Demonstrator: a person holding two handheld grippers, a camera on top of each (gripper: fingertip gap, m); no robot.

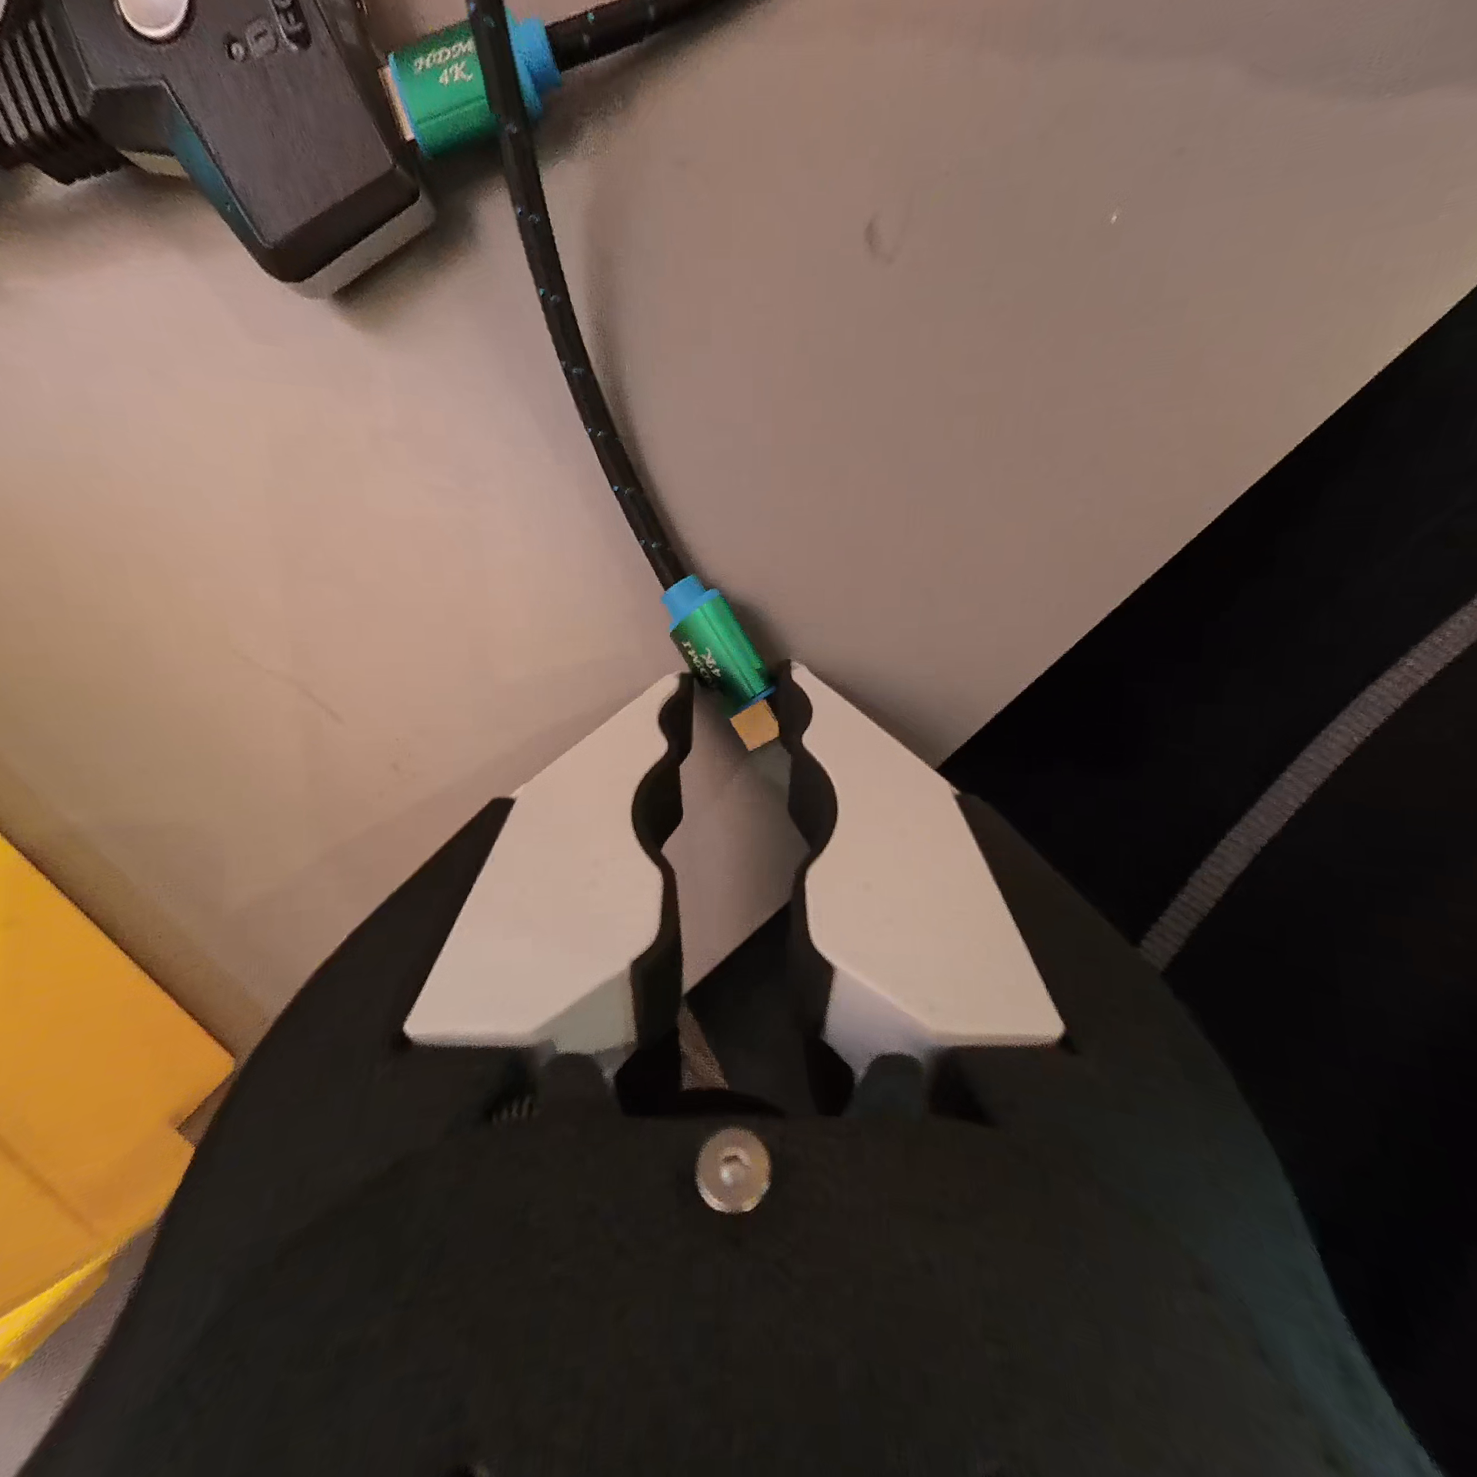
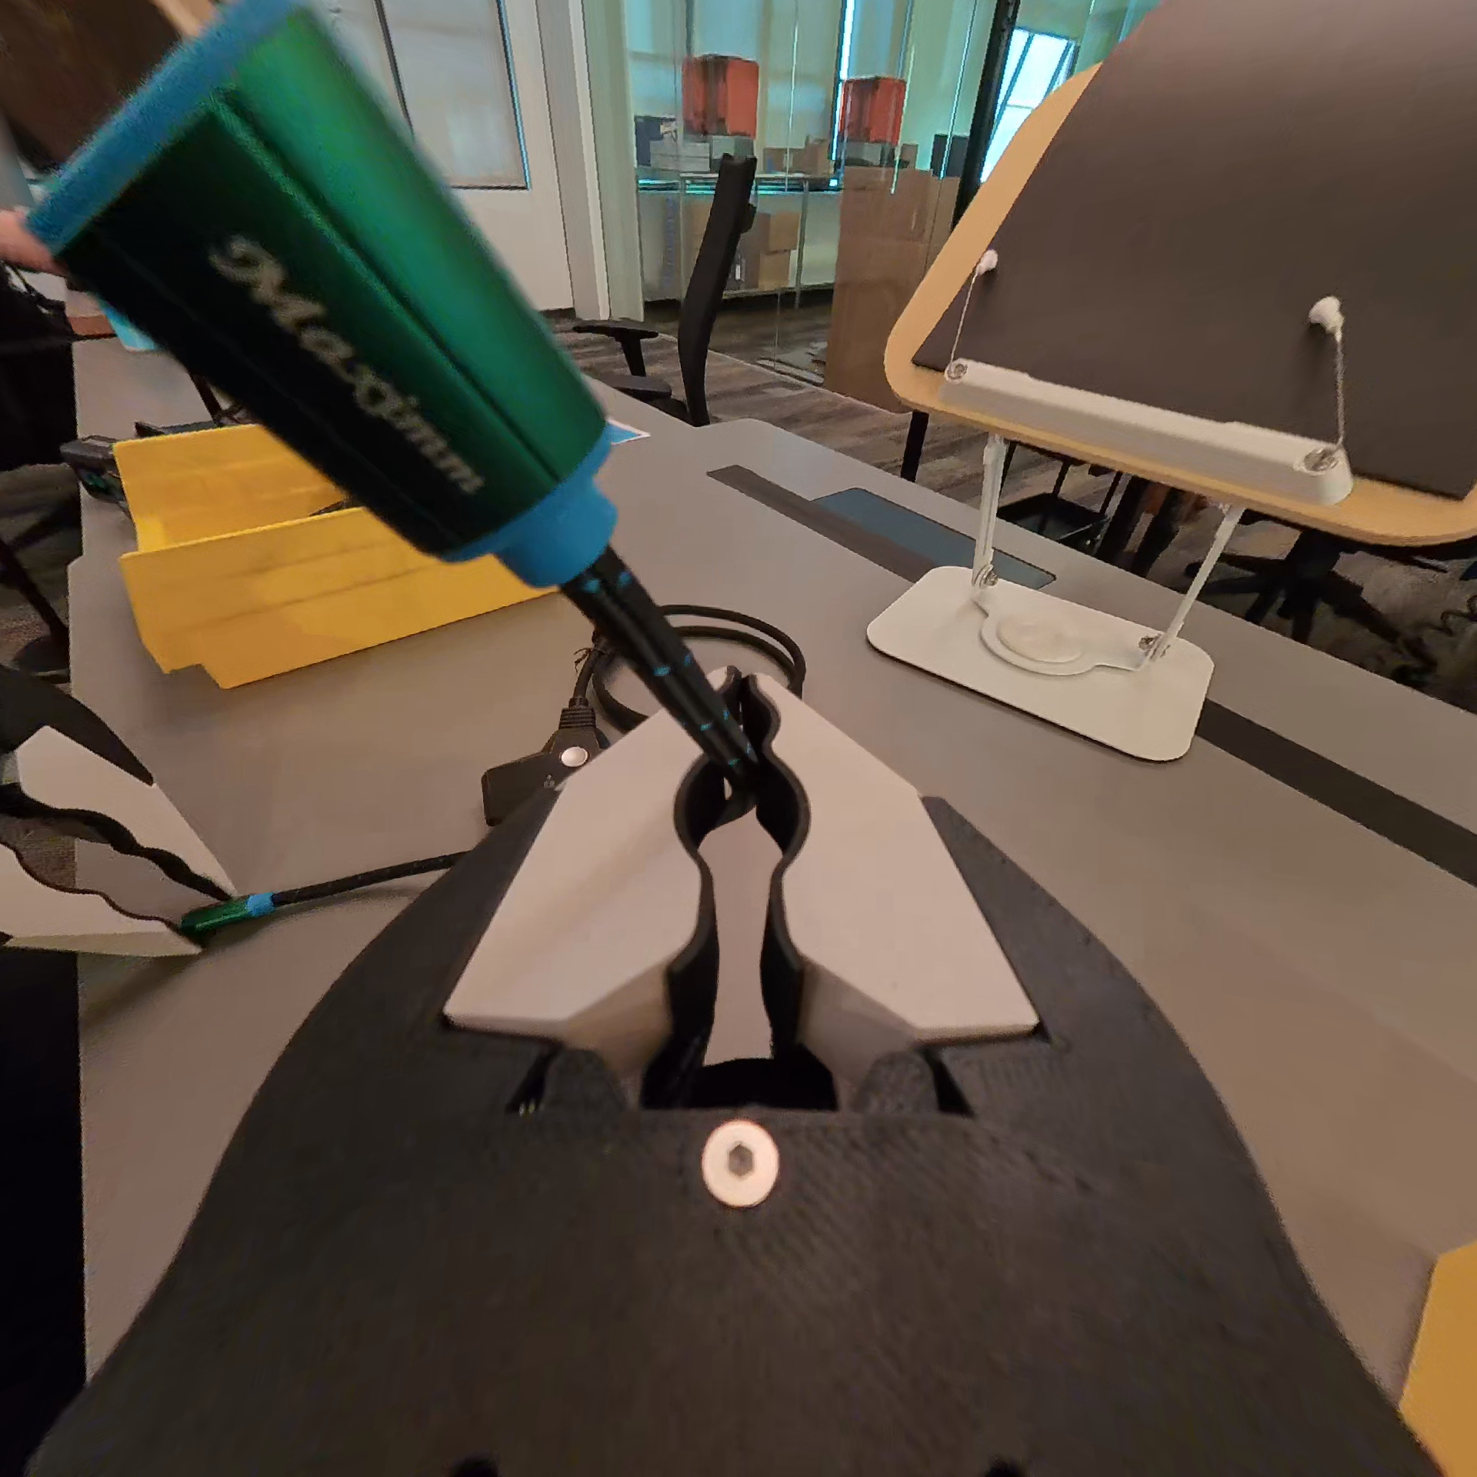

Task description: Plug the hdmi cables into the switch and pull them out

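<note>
My left gripper (image 1: 737,678) is shut on a green HDMI plug (image 1: 719,651) with a blue collar, just above the grey table (image 1: 959,320). The plug's gold tip points back between the fingers. Its black braided cable (image 1: 575,384) runs up past the black switch (image 1: 264,136). A second green plug (image 1: 447,88) sits against the switch's side; I cannot tell whether it is inserted. My right gripper (image 2: 739,739) is shut on a braided cable (image 2: 655,663), and that cable's green plug (image 2: 336,320) sticks up close to the camera. The switch (image 2: 543,767) lies just beyond my fingers.
A yellow bin (image 2: 304,559) stands at the back left and also shows in the left wrist view (image 1: 80,1039). A white stand (image 2: 1039,663) carrying a tilted board is at the right. The left gripper (image 2: 104,863) is at the left edge. The table edge (image 1: 1199,559) is near. About 30 centimetres separates my left fingertips from my right. From my left tips it is roughly 15 centimetres to the black switch (image 1: 264,136); from my right, 20 centimetres.
</note>
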